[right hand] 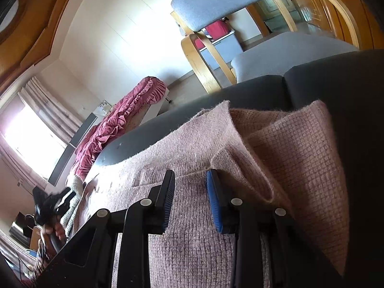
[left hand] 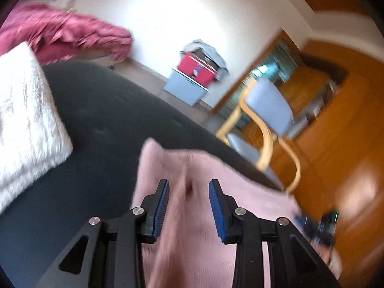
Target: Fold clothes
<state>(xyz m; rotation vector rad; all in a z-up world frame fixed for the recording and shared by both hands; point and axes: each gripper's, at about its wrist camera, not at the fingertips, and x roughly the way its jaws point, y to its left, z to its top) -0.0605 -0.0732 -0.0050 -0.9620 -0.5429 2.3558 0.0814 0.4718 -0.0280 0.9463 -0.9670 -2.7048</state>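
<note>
A pale pink knit garment (left hand: 192, 230) lies on a dark grey sofa cushion (left hand: 100, 120). My left gripper (left hand: 188, 189) hovers over it, jaws apart; a raised ridge of the fabric runs between the blue pads, which do not press on it. This view is blurred. In the right wrist view the garment (right hand: 288, 148) shows a folded-over flap at the right, on the cushion (right hand: 336, 79). My right gripper (right hand: 190, 180) is open just above the flat knit, holding nothing. The left gripper (right hand: 52, 204) shows far left, and the right gripper (left hand: 319, 225) at the garment's right edge.
A white fluffy pillow (left hand: 26, 115) lies on the sofa at the left. A wooden armchair with grey pads (left hand: 266, 105) stands just beyond the cushion's edge. A maroon cloth (left hand: 62, 31) is heaped at the back, and a red box on a grey bin (left hand: 196, 69) stands by the wall.
</note>
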